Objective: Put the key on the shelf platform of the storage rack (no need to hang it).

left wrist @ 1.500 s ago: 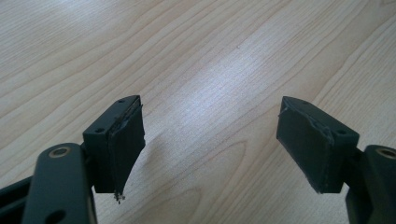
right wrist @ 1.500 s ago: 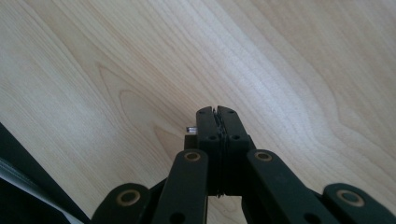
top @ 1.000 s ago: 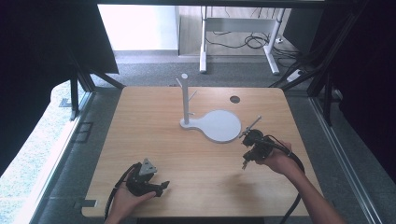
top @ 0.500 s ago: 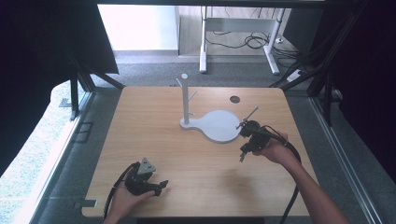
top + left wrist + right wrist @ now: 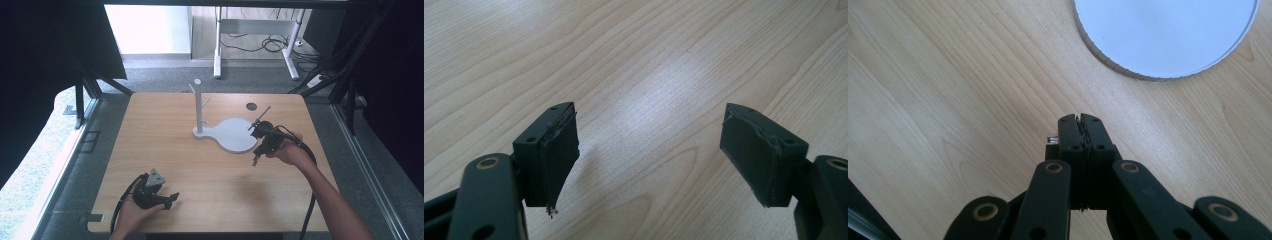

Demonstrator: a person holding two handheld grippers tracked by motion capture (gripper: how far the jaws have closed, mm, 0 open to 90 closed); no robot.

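The step in hand is judged to be an approach to the stand, not yet a grasp. At 7 o'clock on the pale wooden table [image 5: 165, 150], by the near edge, the left gripper [image 5: 172, 198] is held low in a hand, its jaws wide apart over bare wood with nothing between them, as the left gripper view shows [image 5: 649, 145]. It is best kept parked there, out of the working path.

At 3 o'clock the right gripper [image 5: 255, 161] is held with its tips pointing down toward the table, just beside the stand's base. In the right gripper view [image 5: 1080, 120] the jaws are pressed together; a small pale glint is seen at their left side, and what it is cannot be told. If the stand is to be gripped, the jaws would have to be opened first and brought in level with the low rim, since a slanted bite on so thin an edge would probably slip.

The white stand with a flat, rounded base [image 5: 235, 136] lies just past the table's centre, toward 1 o'clock. Its base is smooth and matt, with a finely ribbed rim [image 5: 1168, 35]. At the base's 10 o'clock end a slim white upright post [image 5: 198, 107] is carried, with short pegs angled upward and a round top. Beyond it, toward 12 o'clock, a small dark round hole [image 5: 251, 106] is set in the tabletop.
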